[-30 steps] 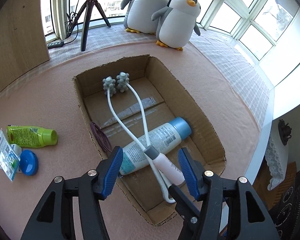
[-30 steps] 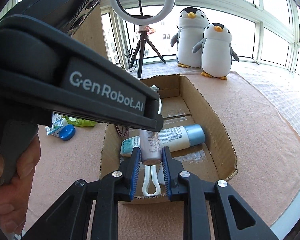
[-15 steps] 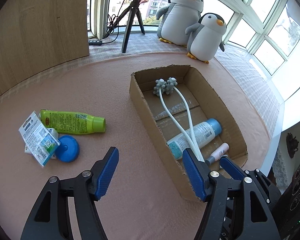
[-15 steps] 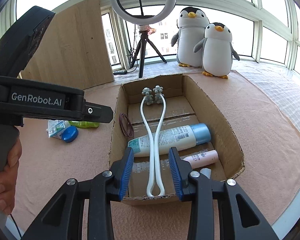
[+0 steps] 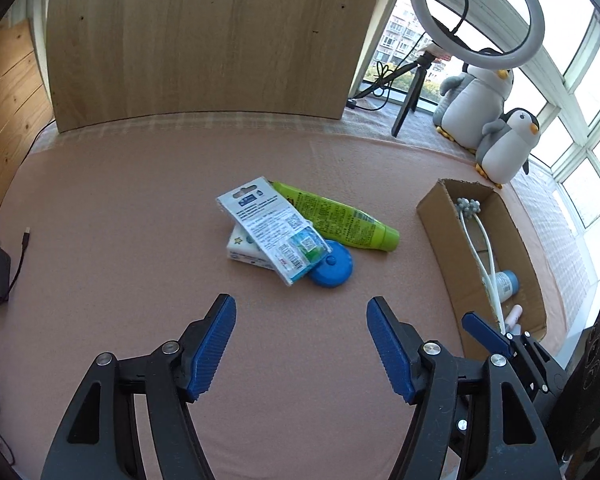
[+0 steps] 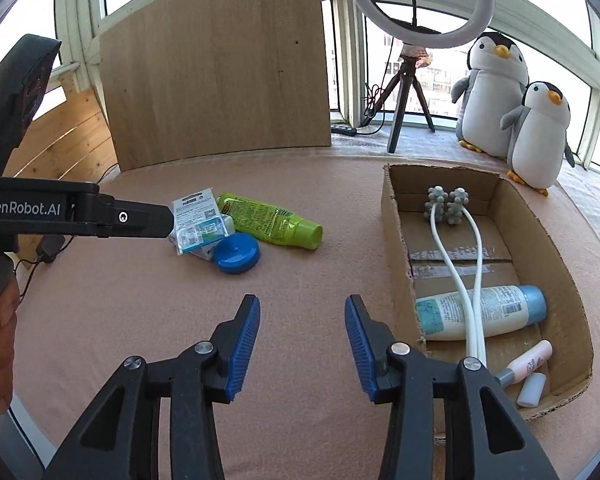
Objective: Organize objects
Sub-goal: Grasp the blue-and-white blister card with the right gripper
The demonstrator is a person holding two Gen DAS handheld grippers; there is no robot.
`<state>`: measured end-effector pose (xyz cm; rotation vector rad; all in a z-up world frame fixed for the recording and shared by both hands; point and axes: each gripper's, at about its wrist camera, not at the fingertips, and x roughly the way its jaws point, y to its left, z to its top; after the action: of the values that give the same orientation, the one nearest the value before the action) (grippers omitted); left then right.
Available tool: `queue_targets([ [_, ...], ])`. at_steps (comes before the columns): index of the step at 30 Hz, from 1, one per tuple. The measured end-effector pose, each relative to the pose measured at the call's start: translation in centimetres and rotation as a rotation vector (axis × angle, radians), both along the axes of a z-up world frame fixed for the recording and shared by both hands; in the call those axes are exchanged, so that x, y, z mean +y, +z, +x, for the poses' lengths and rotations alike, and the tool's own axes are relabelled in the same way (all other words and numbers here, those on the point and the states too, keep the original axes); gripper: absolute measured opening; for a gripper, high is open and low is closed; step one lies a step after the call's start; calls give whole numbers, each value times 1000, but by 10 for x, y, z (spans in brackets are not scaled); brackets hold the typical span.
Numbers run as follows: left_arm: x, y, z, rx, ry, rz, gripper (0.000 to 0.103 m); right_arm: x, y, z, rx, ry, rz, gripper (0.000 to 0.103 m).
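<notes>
Both pairs of jaws are standing empty: my left gripper [image 5: 300, 344] is spread wide and has just been opening further, and my right gripper [image 6: 302, 346] is sitting narrower but has also just been opening, with nothing between the pads of either.

I am looking at the loose pile on the pink cloth [image 5: 140, 240]. A green tube [image 5: 336, 218] is lying on its side, touching a flat carded blister pack [image 5: 274, 234] that is leaning over a small white box [image 5: 242, 250] and the edge of a round blue lid [image 5: 332, 270]. Well to the right, the cardboard box [image 6: 396, 240] is already holding a two-headed roller massager [image 6: 446, 208], a white bottle with a blue cap [image 6: 480, 312] and a small pink tube [image 6: 530, 360].

I am judging the green tube the easiest next pick: light, soft-walled and probably slick, so I would be closing across its middle, not the tapered crimped end. The blister pack looks thin and springy; I would be taking it by a raised edge. The lid looks stiff and flat, awkward unless gripped across its rim.
</notes>
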<state>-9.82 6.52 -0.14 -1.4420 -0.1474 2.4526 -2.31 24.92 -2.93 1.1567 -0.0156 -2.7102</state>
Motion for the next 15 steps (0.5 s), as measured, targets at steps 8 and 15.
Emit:
queue_targets([
  [8, -91, -9, 10, -7, 191, 40, 75, -63, -13, -33, -61, 185, 42, 67],
  [15, -140, -21, 18, -29, 286, 60, 75, -99, -26, -89, -92, 306, 118, 71],
])
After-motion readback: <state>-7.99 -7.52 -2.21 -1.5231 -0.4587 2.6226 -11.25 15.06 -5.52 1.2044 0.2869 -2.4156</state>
